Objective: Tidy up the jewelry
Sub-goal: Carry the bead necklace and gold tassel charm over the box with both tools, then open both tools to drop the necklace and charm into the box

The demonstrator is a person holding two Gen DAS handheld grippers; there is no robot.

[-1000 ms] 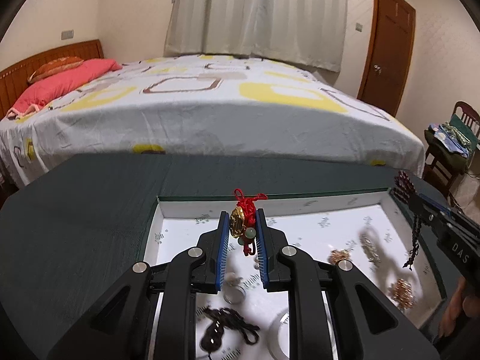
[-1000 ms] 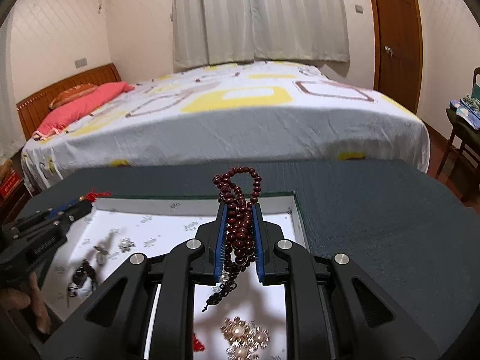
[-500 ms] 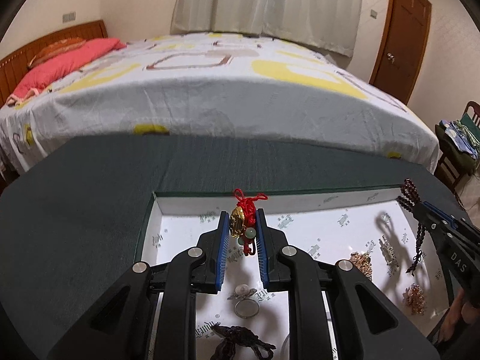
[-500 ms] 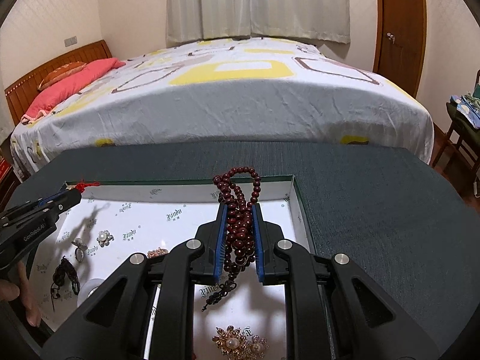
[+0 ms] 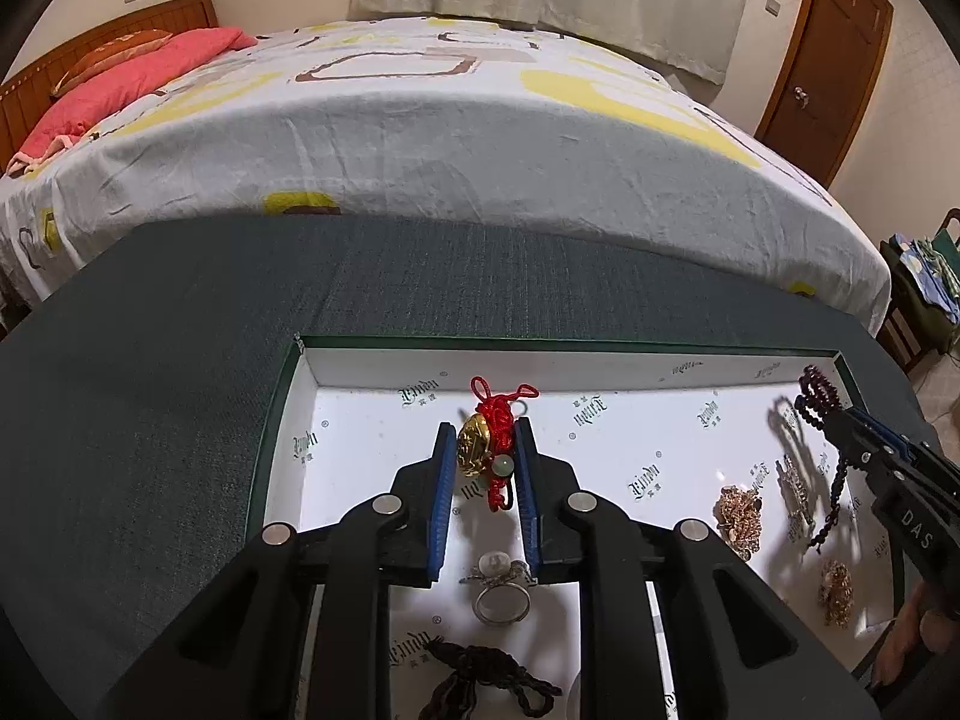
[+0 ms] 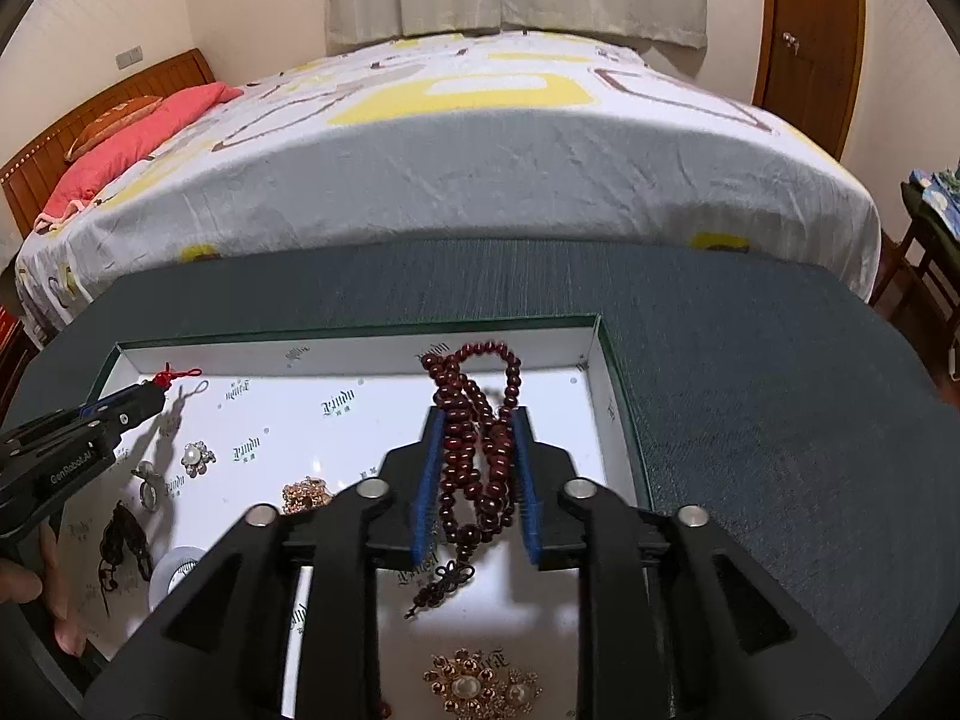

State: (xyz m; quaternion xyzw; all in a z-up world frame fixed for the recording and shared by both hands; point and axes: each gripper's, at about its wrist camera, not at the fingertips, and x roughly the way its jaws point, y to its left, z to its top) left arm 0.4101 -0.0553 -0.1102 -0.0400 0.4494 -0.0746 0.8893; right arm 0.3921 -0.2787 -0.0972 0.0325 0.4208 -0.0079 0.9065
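I am holding the gold charm on its red knotted cord (image 5: 487, 445) pinched in my left gripper (image 5: 485, 468) over the white printed tray (image 5: 600, 360). My right gripper (image 6: 474, 468) has just been easing its jaws open around the dark red wooden bead strand (image 6: 474, 450); it risks slipping early and tangling with the gold brooch (image 6: 474, 687) below.

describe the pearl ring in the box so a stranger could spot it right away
On the dark green table stands a shallow white-lined box strewn with jewelry. Look in its left part, just under the left claw: a silver band ring topped with one white pearl lies there. Unlike the gold filigree brooches to the right and the black knotted cord beside it, it is a plain metal hoop.
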